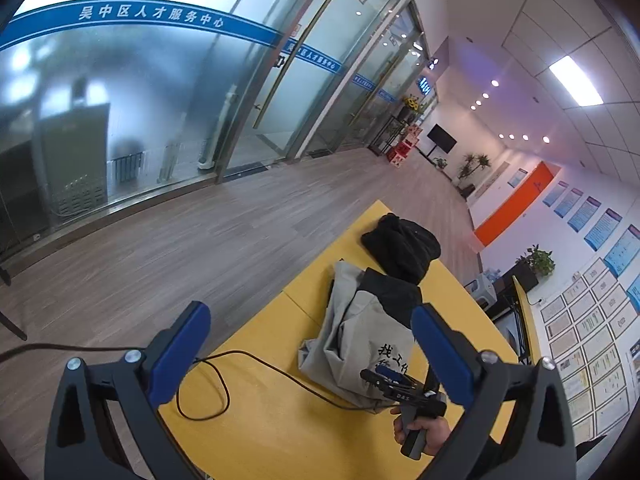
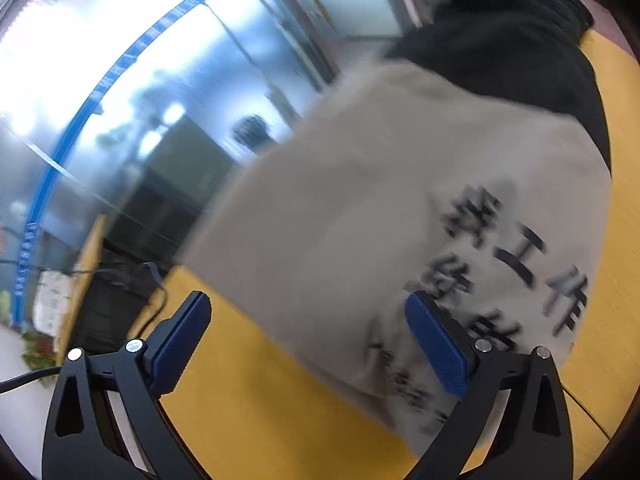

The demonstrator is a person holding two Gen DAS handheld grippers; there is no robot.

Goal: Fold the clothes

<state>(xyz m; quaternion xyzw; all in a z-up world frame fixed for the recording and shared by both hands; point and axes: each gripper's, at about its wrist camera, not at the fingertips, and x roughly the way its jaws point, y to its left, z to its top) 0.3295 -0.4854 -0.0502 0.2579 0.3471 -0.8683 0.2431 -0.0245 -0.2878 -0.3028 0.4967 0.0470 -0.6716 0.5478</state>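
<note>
A crumpled grey garment (image 1: 356, 336) with black printed characters lies on the yellow table (image 1: 256, 432). A black garment (image 1: 404, 248) sits piled at its far end, partly on it. My left gripper (image 1: 310, 316) hovers open above the table, short of the grey garment, holding nothing. A hand (image 1: 424, 432) holds my right gripper (image 1: 378, 376), whose tips are at the grey garment's near edge. In the blurred right wrist view, that right gripper (image 2: 308, 304) is open, with the grey garment (image 2: 380, 200) filling the view just past its fingers and the black garment (image 2: 512, 48) beyond.
A thin dark cable (image 1: 216, 384) loops over the near left part of the table. The table's left edge (image 1: 304, 272) drops to a wooden floor (image 1: 180, 248). Frosted glass doors (image 1: 160, 100) stand beyond, and a desk with equipment (image 1: 504, 292) is at the right.
</note>
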